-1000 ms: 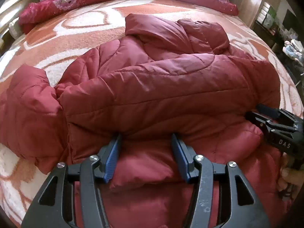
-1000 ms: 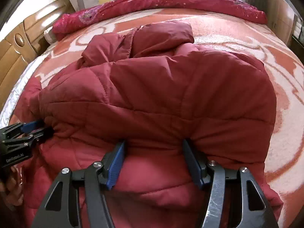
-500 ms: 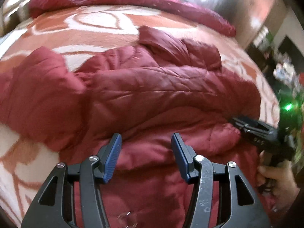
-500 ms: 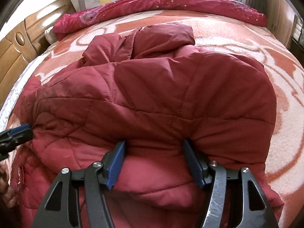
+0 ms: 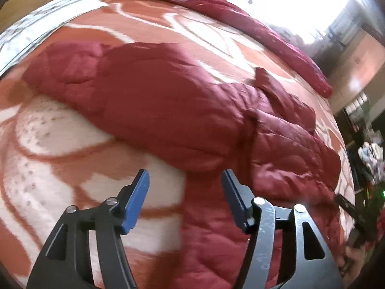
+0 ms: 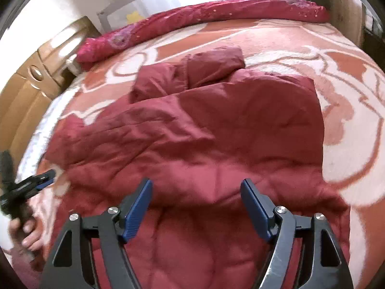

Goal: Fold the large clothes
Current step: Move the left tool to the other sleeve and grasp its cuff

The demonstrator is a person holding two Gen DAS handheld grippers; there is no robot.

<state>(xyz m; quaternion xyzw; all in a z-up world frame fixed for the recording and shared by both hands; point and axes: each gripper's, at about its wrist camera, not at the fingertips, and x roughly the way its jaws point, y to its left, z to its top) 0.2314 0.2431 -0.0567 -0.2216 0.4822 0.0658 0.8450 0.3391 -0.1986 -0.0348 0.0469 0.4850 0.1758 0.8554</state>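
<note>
A dark red quilted puffer jacket (image 6: pixel 204 130) lies on the bed, its hood (image 6: pixel 211 65) toward the far pillow side. One sleeve (image 5: pixel 134 91) stretches out to the left in the left wrist view. My left gripper (image 5: pixel 185 192) is open and empty, above the jacket's lower left edge and the blanket. It also shows at the left edge of the right wrist view (image 6: pixel 45 180). My right gripper (image 6: pixel 196 200) is open and empty, just above the jacket's lower hem. The left wrist view is blurred.
The bed has an orange and white patterned blanket (image 6: pixel 336 77). A long magenta quilt roll (image 6: pixel 204 16) lies along the far edge. A wooden headboard (image 6: pixel 31 84) stands at the left. Furniture and clutter (image 5: pixel 370 149) stand beyond the bed's right side.
Both grippers have drawn back from the folded jacket hem and hold nothing. My left gripper has swung left toward the outstretched sleeve. The jacket has settled flatter.
</note>
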